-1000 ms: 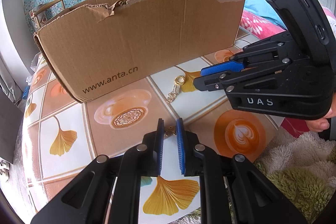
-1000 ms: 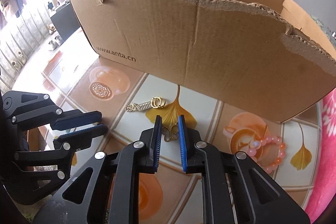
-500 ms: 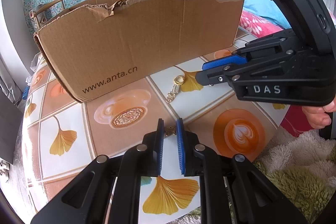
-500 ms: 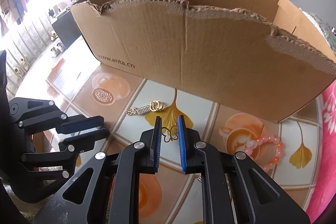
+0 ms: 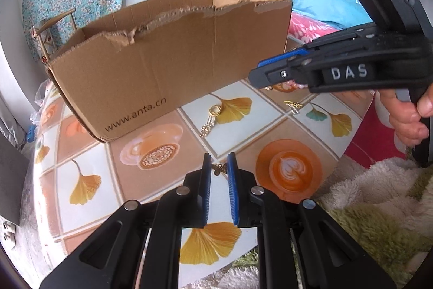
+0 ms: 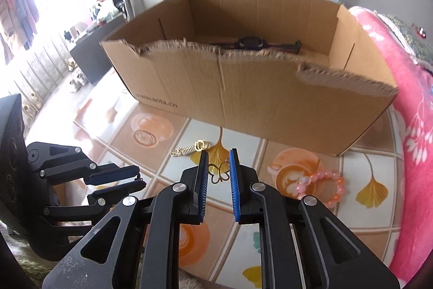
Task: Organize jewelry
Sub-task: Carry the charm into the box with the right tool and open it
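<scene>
Change since earlier: right gripper (image 6: pixel 218 153) has risen with a gold butterfly charm (image 6: pixel 219 172) pinched between its pads, so the box interior now shows over the torn rim; left gripper (image 5: pixel 217 156) has barely shifted.

Left wrist view, left gripper: bottom centre of the frame, blue pads close together, clenched on a small gold butterfly piece (image 5: pixel 219 169) at the tips.
Left wrist view, right gripper: enters from the right edge at mid-height, lettered "DAS", held by a person's hand (image 5: pixel 408 115) at the far right; whether anything sits in it cannot be told from here.
Left wrist view, cardboard box (image 5: pixel 173 67): upper centre, torn top edge, standing on the patterned table (image 5: pixel 86 153).
Left wrist view, gold keychain (image 5: pixel 211 117): centre of the frame, lying on the table just in front of the box.
Left wrist view, second gold piece (image 5: pixel 293 106): right of centre, on the table below the right gripper's tips.

Right wrist view, right gripper: bottom centre, grasping the butterfly charm by its wings, lifted off the table.
Right wrist view, left gripper (image 6: pixel 136 180): lower left, jaws nearly together with something tiny at the tips.
Right wrist view, box (image 6: pixel 243 88): upper centre, open, with a dark strap-like object (image 6: pixel 251 44) inside.
Right wrist view, keychain (image 6: pixel 190 148): centre, on the table between box and gripper.
Right wrist view, pink bead bracelet (image 6: pixel 327 186): lower right of centre, lying on the table.
</scene>
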### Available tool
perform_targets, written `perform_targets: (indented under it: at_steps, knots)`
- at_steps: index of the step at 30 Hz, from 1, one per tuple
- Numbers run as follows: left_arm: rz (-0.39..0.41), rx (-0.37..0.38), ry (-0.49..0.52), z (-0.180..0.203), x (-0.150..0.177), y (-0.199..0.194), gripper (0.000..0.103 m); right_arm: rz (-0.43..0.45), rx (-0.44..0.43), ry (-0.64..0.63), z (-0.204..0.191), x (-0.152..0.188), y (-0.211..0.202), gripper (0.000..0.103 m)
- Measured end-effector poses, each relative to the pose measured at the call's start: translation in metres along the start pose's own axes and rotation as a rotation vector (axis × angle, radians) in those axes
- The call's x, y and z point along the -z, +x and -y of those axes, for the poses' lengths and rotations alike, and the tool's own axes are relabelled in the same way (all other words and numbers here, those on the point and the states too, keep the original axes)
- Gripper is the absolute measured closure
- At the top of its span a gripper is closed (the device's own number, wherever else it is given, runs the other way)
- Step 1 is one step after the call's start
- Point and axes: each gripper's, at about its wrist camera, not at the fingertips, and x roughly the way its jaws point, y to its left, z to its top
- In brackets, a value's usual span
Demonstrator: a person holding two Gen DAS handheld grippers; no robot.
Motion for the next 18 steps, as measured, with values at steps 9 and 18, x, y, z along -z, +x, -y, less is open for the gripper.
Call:
perform_targets:
  at_steps: [9, 18]
  knots:
    - [0.175, 0.039, 0.002, -0.015, -0.039, -0.071, 0.091, 0.161, -0.066, -0.044, -0.007, -0.039, -0.069, 0.090]
    - [0.215, 0.104, -0.024, -0.062, -0.134, -0.068, 0.091, 0.152, -0.113, -0.073, 0.028, -0.121, -0.053, 0.090]
